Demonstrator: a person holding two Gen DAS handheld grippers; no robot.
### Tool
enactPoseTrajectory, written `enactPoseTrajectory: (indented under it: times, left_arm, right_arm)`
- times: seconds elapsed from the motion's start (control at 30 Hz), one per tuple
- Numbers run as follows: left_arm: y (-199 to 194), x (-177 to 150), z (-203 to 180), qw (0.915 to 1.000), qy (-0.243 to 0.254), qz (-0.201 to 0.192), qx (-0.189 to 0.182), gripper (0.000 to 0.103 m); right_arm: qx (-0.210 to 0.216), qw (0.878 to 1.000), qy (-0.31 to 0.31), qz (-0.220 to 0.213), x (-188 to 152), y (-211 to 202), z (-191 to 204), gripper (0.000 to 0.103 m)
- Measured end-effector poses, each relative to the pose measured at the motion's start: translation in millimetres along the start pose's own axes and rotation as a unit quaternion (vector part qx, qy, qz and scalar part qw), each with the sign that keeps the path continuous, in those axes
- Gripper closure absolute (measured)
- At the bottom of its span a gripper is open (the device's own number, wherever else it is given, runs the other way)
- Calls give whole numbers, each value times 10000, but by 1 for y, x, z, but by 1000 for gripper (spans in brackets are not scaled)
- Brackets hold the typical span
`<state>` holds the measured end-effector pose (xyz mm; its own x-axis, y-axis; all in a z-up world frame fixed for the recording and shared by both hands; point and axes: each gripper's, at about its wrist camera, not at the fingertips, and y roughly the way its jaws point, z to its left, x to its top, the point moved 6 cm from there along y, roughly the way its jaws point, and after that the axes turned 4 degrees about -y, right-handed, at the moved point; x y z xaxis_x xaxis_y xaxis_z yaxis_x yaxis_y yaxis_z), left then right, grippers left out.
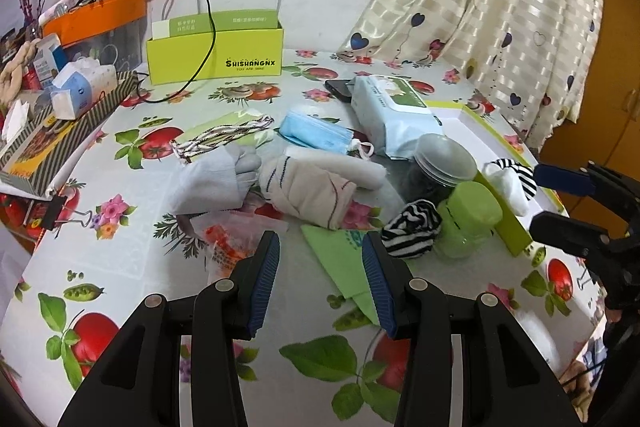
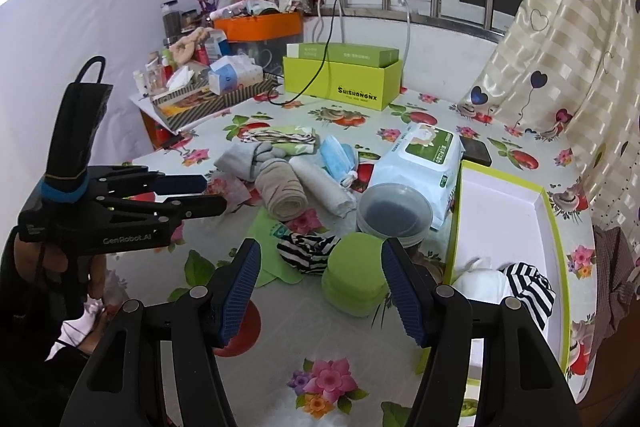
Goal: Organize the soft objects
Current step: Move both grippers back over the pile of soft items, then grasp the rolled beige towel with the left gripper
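both the left gripper (image 1: 320, 247) and the right gripper (image 2: 320, 259) hang spread and empty; the striped sock (image 1: 410, 231) lies loose just beside the green jar (image 1: 468, 223); better to pinch its bunched middle, clear of the jar, then carry it to the open box (image 2: 504, 211).

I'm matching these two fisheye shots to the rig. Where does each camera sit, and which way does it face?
Left wrist: on the left gripper, angled down over the table's middle, at the beige rolled cloth; the right gripper shows at the right edge.
Right wrist: on the right gripper, angled down at the green jar and tray; the left gripper and a hand show left.
Shared: green jar, striped sock, yellow-green box.
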<state>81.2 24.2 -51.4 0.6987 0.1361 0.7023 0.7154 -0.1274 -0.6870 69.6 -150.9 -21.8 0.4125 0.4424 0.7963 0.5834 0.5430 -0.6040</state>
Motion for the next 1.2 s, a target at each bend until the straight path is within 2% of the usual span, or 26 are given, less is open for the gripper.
enactPoseTrajectory:
  times: [0.23,0.47,0.53,0.6,0.83,0.93,1.1,1.2]
  left_arm:
    - [23,12,9,9985,-485,185,-150,59]
    - [50,23,14,9935,-1038,386,-270,58]
    - [57,26,16,9922,-1153,417,-222,56]
    - [63,29,17,9905,-1277,440,-248,48]
    - [83,33,18,9854,-1589,575,-193,48]
    - [88,36,17,9850,-1618,590,-129,48]
    - [93,40,11,9891,-1387,503,13,48]
    - [91,40,9,9903,-1315,447,44,55]
  right_arm:
    - [21,10000,-12,16,3,8,-4,40]
    - [11,10000,-25,13,6,12,-6,40]
    - [7,10000,-43,1,10,15,-8,40]
    - [6,10000,-57,-17,12,17,-10,40]
    - [24,10000,-52,-38,16,20,-15,40]
    - [23,10000,-48,-32,17,22,-16,40]
    - [23,10000,-43,-28,17,21,-16,40]
    - [-3,10000,-36,-16,16,22,-19,40]
